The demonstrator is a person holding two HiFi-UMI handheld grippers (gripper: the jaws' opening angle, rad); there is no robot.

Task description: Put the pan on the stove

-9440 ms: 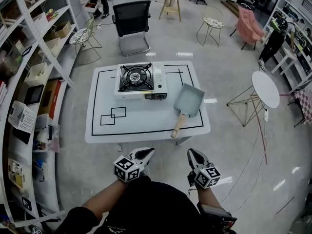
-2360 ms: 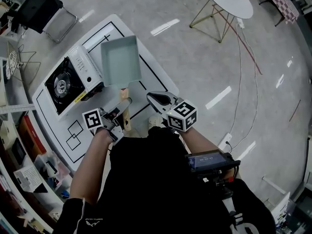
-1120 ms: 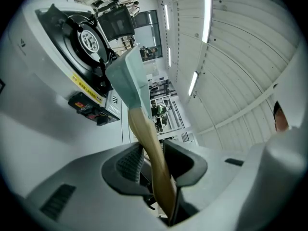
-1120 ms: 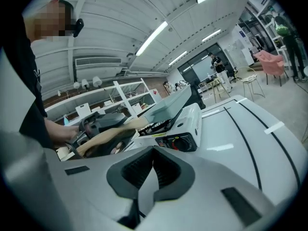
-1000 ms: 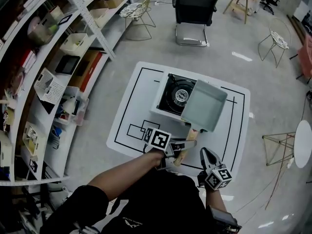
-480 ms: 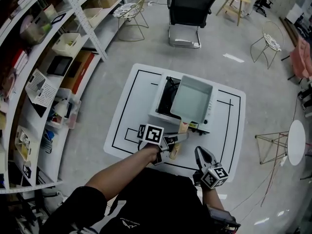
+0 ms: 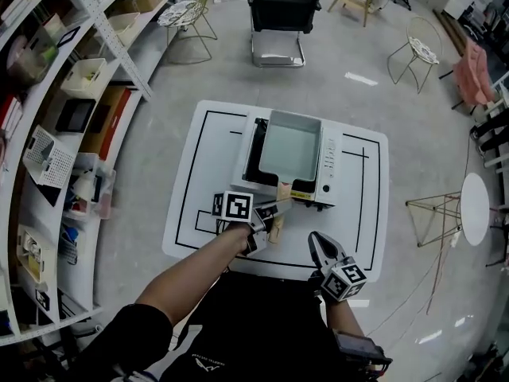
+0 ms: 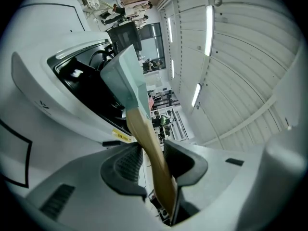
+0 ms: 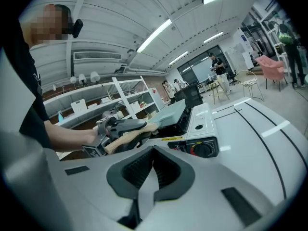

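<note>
Since a second before: grey-green rectangular pan [image 7: 291,146] shifted from 4 o'clock corner to squarely over white gas stove [image 7: 330,165]. Left claw [image 7: 278,207] pinched wooden handle [image 7: 275,229] at pan's 6 o'clock. Right claw [image 7: 318,245] pressed together, empty. Placement judged nearly done.

The floor [image 7: 143,237] is grey and shiny. White shelves [image 7: 48,134] stand at the left, a black chair [image 7: 282,6] at the far side, a round table [image 7: 475,209] at the right. Long lamps [image 9: 154,35] run along the ceiling.

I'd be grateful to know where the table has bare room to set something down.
Bare: the strips between the stove and the table's left and right edges. Crowded: in front of the stove, where the left gripper, jaws just easing open, has the pan handle between them.
</note>
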